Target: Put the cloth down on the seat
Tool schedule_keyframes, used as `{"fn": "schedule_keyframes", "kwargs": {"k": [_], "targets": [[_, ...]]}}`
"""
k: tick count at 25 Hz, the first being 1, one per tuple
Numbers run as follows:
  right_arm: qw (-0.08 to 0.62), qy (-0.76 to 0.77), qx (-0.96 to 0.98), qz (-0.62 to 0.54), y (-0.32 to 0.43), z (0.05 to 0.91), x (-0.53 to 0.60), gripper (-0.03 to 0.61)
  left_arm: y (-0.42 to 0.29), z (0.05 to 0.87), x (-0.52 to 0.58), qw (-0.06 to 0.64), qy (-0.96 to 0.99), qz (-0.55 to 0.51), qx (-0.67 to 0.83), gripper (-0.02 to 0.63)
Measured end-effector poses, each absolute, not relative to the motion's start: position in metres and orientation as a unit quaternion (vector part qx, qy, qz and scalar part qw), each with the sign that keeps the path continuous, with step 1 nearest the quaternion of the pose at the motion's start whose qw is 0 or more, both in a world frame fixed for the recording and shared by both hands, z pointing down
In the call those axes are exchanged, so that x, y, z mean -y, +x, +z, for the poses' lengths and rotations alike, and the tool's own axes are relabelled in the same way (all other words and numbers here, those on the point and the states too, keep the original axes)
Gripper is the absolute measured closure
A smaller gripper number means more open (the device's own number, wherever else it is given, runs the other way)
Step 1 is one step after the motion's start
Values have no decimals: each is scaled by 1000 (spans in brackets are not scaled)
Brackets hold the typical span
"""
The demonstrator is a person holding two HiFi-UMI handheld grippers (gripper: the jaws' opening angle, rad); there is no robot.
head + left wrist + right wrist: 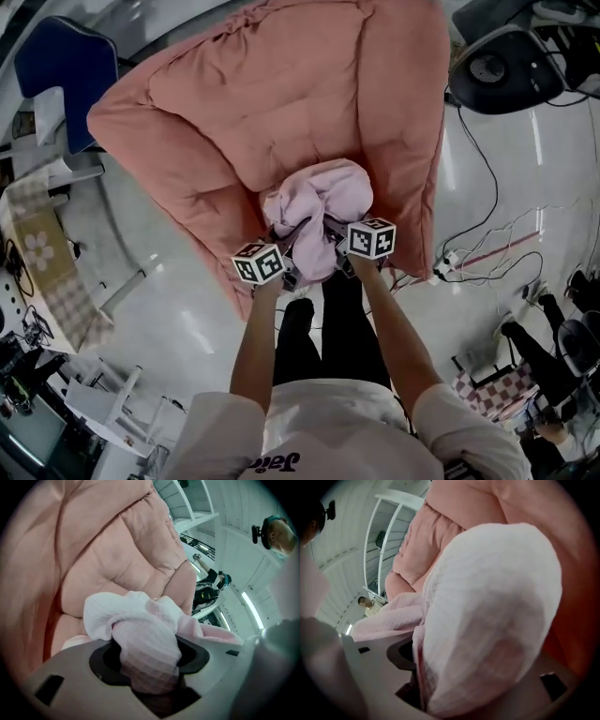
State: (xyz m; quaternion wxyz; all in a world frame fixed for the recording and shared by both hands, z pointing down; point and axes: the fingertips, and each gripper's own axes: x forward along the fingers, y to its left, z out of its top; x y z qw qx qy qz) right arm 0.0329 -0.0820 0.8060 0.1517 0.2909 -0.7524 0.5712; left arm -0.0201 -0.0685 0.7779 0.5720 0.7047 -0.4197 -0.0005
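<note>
Inspection found both grippers engaged on a single pale pink cloth [319,199], which sat bunched into a rounded bundle between them. In the head view the bundle lay over the front part of the seat of a large salmon-pink padded armchair [281,94], just ahead of the person's legs. No view settled whether the cloth's underside rested on the cushion or hung just above it. The left gripper [289,275] met the bundle at its lower left and the right gripper [339,255] at its lower right, and their marker cubes stood near each other on either side of the cloth's lower end. In the left gripper view the cloth [140,630] ran down as a gathered, waffle-textured wad into the gap of the left gripper [151,679]. The jaws were clamped on that wad, and the loose folds spilled up and to the left above them. The chair's quilted back and arm [103,550] filled the frame behind. In the right gripper view the cloth [492,611] ballooned up as a broad rounded mass covering most of the frame. Its lower gather was pinched in the jaws of the right gripper [423,679], and a flatter fold trailed off to the left. The armchair's padding [454,508] was visible above and to the right. A blue chair [58,67] stood well apart at the upper left of the head view, and loose cables [506,246] lay on the glossy floor to the right of the armchair.
</note>
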Motion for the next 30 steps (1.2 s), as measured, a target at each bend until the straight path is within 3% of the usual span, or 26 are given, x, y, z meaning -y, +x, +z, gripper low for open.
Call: {"fn": "schedule_keyframes", "kwargs": {"k": [9, 16, 30], "targets": [[232, 334, 717, 566, 50, 914, 74, 279, -11, 885, 64, 572, 695, 90, 426, 368], [299, 375, 688, 544, 61, 948, 62, 272, -6, 927, 49, 579, 667, 162, 439, 368], [278, 441, 675, 522, 92, 884, 48, 228, -52, 864, 37, 575, 650, 163, 469, 310]]}}
